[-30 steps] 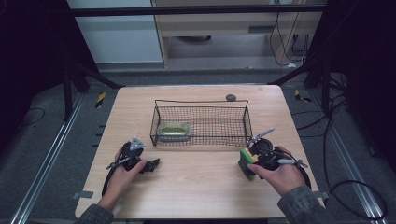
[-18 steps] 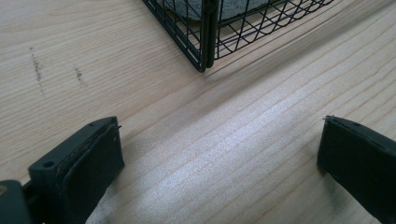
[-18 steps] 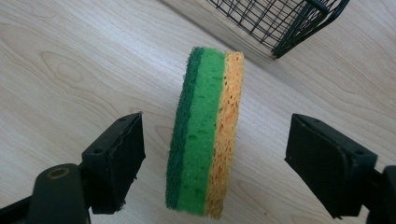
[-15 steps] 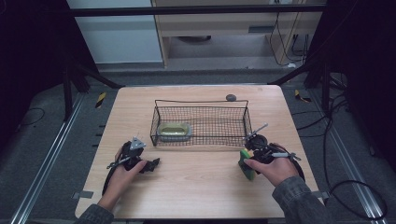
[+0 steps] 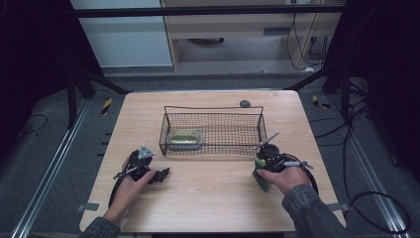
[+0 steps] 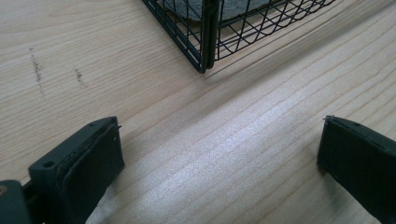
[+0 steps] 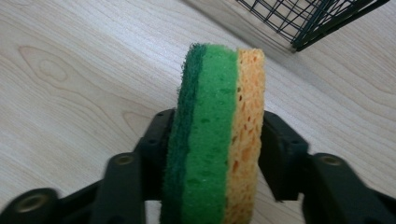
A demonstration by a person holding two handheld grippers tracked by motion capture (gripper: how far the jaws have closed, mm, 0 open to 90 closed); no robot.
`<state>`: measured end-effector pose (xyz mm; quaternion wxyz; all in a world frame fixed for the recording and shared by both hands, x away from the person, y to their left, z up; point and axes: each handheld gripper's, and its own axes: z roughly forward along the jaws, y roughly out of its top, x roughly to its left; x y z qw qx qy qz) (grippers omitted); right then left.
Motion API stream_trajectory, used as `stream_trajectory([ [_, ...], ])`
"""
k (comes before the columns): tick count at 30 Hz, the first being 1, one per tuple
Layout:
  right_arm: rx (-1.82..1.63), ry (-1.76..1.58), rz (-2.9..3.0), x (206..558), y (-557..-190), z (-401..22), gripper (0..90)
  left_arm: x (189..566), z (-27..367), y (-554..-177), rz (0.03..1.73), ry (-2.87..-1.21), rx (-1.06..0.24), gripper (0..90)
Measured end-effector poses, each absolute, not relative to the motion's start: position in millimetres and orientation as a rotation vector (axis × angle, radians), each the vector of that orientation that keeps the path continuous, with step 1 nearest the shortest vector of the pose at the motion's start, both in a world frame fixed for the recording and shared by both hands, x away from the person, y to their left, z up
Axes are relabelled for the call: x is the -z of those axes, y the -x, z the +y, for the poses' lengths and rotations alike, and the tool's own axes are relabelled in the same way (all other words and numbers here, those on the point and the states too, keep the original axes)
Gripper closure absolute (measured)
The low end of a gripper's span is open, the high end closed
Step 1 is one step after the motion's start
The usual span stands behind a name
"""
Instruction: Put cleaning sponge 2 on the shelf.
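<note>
Right gripper (image 7: 215, 140) clamps the sponge (image 7: 212, 140) on edge, green scrub side against one jaw, yellow side against the other; jaws have just been closing onto it. Sponge sits low over the table (image 5: 208, 198), just off the basket's (image 5: 213, 130) front right corner. Left gripper (image 6: 219, 158) rests on the table near the basket's front left corner, jaws wide, nothing between them.

High view overhead, facing forward-down; both tool views close, low, sharing wire basket (image 6: 205, 32) corner
</note>
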<state>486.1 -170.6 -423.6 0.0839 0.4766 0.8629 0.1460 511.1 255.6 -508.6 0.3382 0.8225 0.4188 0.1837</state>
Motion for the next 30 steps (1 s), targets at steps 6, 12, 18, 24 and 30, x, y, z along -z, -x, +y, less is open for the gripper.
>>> stream_trajectory([
  [6,-0.472,-1.401,2.571,418.3,-484.3,-176.6,63.9,508.6,255.6,-511.2,1.091,-2.143,-0.478,0.0],
  [12,-0.533,-1.372,2.535,409.8,-483.8,-191.3,63.8,508.5,255.7,-511.4,1.094,-2.142,-0.484,0.0],
  [18,-0.560,-1.369,2.493,399.1,-483.5,-205.8,63.9,508.5,255.9,-511.7,1.097,-2.141,-0.485,0.0],
  [24,-0.553,-1.362,2.476,394.6,-485.9,-216.2,64.0,508.5,255.9,-512.0,1.098,-2.140,-0.483,0.0],
  [30,-0.554,-1.361,2.443,384.2,-490.2,-227.0,64.0,508.5,255.7,-512.3,1.100,-2.139,-0.483,0.0],
])
